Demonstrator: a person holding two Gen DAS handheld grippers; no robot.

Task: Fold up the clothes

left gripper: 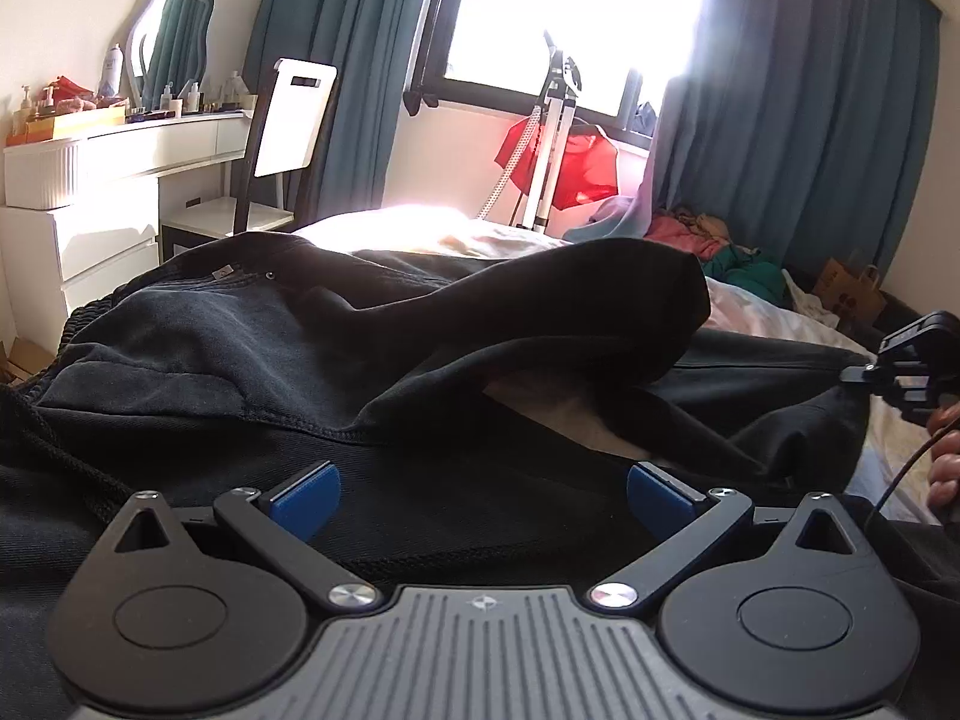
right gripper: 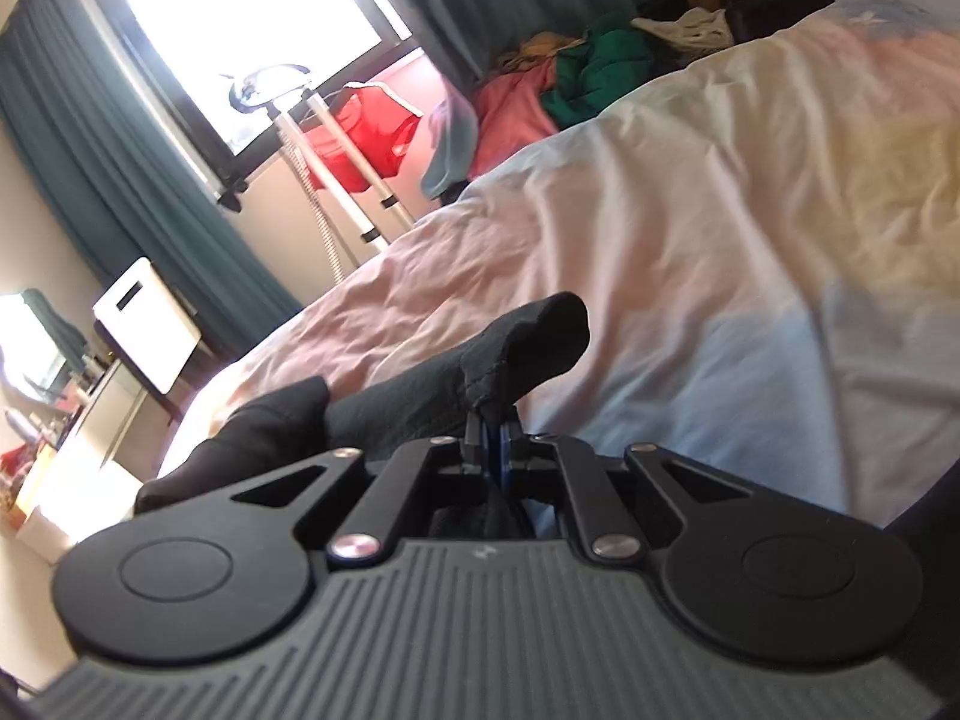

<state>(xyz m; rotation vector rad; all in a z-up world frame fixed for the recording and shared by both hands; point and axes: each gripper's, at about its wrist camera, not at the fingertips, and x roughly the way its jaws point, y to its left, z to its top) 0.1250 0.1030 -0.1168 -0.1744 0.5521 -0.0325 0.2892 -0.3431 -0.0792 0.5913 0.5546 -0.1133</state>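
Right wrist view: the right gripper [right gripper: 489, 429] is clamped on a fold of the soft, limp black cotton garment [right gripper: 420, 384], rumpled on the pale bedsheet [right gripper: 690, 240]. The left gripper [left gripper: 483, 495], fingers apart, hovers over the cloth; the stitched hem at its 12 o'clock looks the firmest hold.

The black garment [left gripper: 270, 360] runs off the left-wrist view's left and bottom edges; its folds hide the bed [left gripper: 480, 237] beneath. Small items on the vanity [left gripper: 120, 144] are too tiny to identify
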